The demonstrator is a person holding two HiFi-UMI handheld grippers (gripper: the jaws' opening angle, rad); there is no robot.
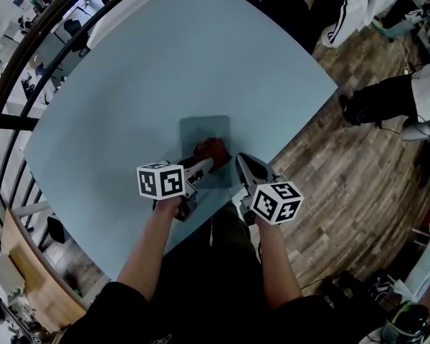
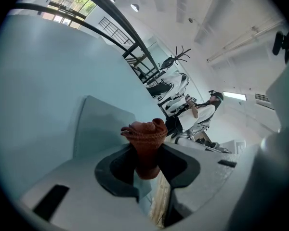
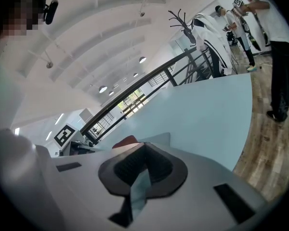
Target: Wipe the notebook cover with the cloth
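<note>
A grey-blue notebook point(image 1: 201, 130) lies flat on the pale blue table point(image 1: 165, 70), near its front edge. A bunched red cloth point(image 1: 212, 149) rests on the notebook's lower right part, with my left gripper point(image 1: 212, 163) shut on it. In the left gripper view the cloth point(image 2: 145, 134) sticks up between the jaws of the left gripper point(image 2: 147, 153), and the notebook point(image 2: 103, 126) stretches beyond. My right gripper point(image 1: 241, 160) hovers just right of the notebook's near corner with its jaws together. In the right gripper view the right gripper point(image 3: 142, 165) holds nothing, and the notebook's corner point(image 3: 157, 139) and the cloth point(image 3: 125, 141) peek past it.
The table's front right edge runs close by my grippers, with wooden floor point(image 1: 337, 178) below it. People stand on that floor at the right point(image 1: 387, 99). A dark curved railing point(image 1: 29, 63) borders the table's far left side.
</note>
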